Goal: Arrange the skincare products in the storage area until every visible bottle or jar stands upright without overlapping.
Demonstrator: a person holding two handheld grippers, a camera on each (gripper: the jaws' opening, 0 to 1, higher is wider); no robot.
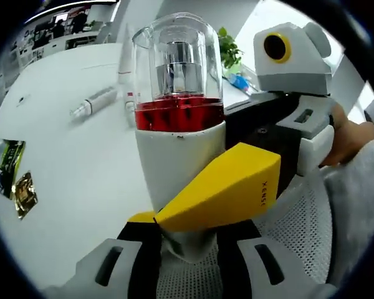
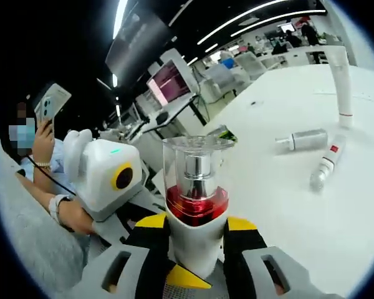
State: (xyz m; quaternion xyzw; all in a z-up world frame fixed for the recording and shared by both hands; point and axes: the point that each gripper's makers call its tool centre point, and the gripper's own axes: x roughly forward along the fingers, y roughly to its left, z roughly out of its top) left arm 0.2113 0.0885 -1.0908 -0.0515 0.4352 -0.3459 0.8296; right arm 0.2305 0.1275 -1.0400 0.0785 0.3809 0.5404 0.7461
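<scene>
A pump bottle [image 1: 177, 134] with a clear cap, a red band and a white body stands upright above the white table [image 1: 81, 162]. My left gripper [image 1: 187, 233] is shut on its base. One yellow finger [image 1: 230, 190] of the right gripper crosses in front of the bottle's body. In the right gripper view the same bottle [image 2: 196, 205] sits between the yellow pads of my right gripper [image 2: 196, 227], which is shut on it. On the table lie a silver bottle [image 2: 302, 139] and a small white bottle [image 2: 327, 163]. A tall white tube [image 2: 343, 81] stands upright.
Two sachets [image 1: 9, 171] lie at the table's left edge. A white mesh surface [image 1: 299, 224] lies under the grippers. A green plant [image 1: 230, 50] stands behind. A person's hand [image 1: 352, 134] holds the right gripper. Another person holds up a phone [image 2: 50, 103].
</scene>
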